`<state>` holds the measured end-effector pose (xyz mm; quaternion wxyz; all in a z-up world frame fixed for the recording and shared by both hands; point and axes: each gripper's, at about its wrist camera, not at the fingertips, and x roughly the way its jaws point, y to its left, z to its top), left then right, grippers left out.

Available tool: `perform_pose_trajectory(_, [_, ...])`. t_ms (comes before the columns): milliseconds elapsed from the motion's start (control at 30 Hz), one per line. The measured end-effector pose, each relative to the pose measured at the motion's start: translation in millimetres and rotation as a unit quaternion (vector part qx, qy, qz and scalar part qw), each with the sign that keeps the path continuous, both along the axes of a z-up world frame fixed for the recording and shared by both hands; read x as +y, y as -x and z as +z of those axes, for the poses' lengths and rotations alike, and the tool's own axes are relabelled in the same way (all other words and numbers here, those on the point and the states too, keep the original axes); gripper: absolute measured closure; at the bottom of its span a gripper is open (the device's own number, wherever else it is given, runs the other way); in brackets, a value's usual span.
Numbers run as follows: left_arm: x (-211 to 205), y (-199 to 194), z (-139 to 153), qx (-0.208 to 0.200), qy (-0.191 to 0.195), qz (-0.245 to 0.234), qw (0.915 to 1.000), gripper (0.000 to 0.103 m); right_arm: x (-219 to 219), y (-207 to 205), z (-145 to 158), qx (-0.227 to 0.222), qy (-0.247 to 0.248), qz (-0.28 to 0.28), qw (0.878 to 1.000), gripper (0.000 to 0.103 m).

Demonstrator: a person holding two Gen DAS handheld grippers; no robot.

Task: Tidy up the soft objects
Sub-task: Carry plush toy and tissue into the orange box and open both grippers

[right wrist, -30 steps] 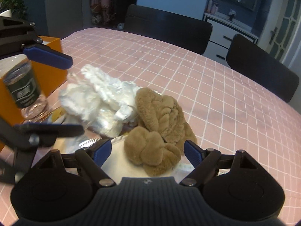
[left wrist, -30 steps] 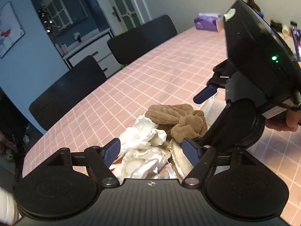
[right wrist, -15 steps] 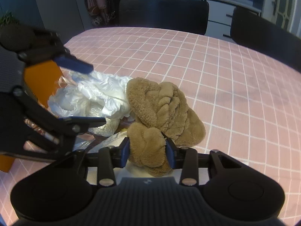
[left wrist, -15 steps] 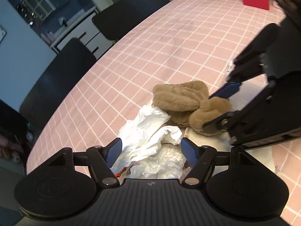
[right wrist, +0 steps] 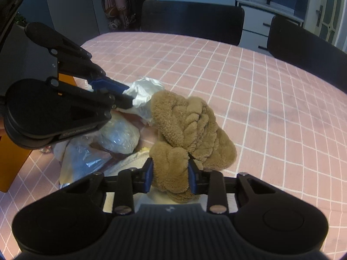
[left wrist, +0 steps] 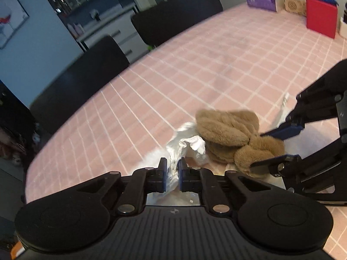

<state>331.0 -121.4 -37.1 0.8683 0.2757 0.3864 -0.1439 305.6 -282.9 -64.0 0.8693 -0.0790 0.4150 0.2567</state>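
Note:
A brown plush cloth (right wrist: 186,127) lies bunched on the pink checked tablecloth (right wrist: 271,99); it also shows in the left wrist view (left wrist: 227,130). My right gripper (right wrist: 171,173) is shut on its near lobe, seen from the side in the left wrist view (left wrist: 275,145). A crumpled white plastic bag (left wrist: 186,149) lies left of the plush. My left gripper (left wrist: 172,173) is shut on the bag; in the right wrist view (right wrist: 121,95) its blue pads pinch the white bag (right wrist: 145,91).
Clear crinkled wrapping (right wrist: 117,136) and pale cloth lie under the pile. An orange box (right wrist: 10,166) stands at the left. A red box (left wrist: 321,19), a purple tissue pack (left wrist: 262,0) and a bottle stand at the table's far end. Black chairs (left wrist: 175,19) line the far side.
My left gripper has closed on the white bag. My right gripper stayed shut on the plush, having closed on it a second ago.

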Motion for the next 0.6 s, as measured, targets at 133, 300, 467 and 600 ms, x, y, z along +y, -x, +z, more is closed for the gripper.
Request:
perform_pose_trajectory(133, [3,9,25,-0.033,0.012,-0.001,0.9994,0.094,-2,1,14,-0.011,-0.007,-0.013,1.000,0.081])
perform_pose_trajectory(300, [4,30,52,-0.075,0.018,-0.005,0.9970,0.094,-2,8,40,-0.025,-0.017,-0.033,0.999,0.083])
perform_pose_trajectory(467, [8,53,79,-0.104,0.045,-0.013,0.9934,0.094,-3,25,67,-0.045,-0.024,-0.053,0.997,0.084])
perform_pose_trajectory(600, [10,79,97,-0.116,0.066,-0.028,0.9907,0.094,-4,51,86,-0.061,-0.028,-0.060,0.996,0.084])
